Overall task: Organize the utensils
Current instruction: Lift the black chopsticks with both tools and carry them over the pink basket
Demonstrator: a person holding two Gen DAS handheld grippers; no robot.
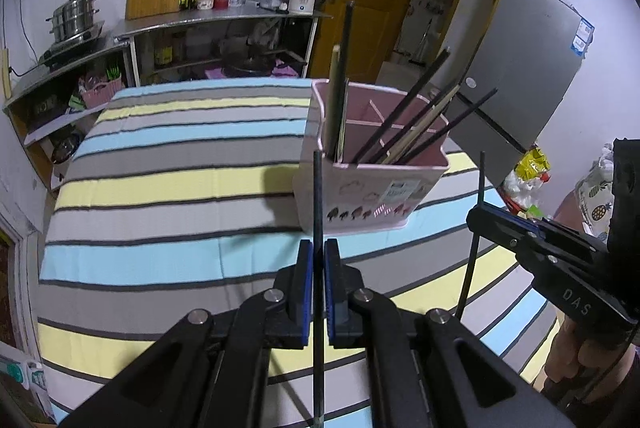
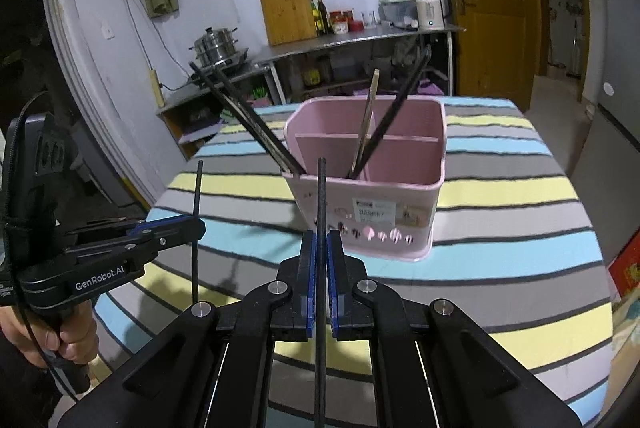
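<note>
A table under a cloth striped in blue, yellow, grey and white [image 1: 168, 188] filled most of both views, and toward its far side stood a pink plastic utensil holder with inner dividers [image 2: 400, 212], its rim open to the top. Several dark and pale wooden chopsticks [image 1: 404, 124] already leaned in its compartments, some fanned outward over the rim. In front of it, the left gripper [image 1: 319, 282] had its blue-padded jaws pinched narrow on a thin black chopstick [image 1: 317, 196] held upright, the grip falling near the middle of the stick so that it stuck out above and below the pads. The right gripper [image 2: 321, 280] was likewise clamped on a second thin black chopstick [image 2: 321, 196], also upright and clear of the cloth. Each stick looked light, stiff and smooth, so likely to pivot or slide between the pads if gripped near one end; a hold around mid-length seemed soundest. Both sticks stood just short of the holder, not yet over its rim.
</note>
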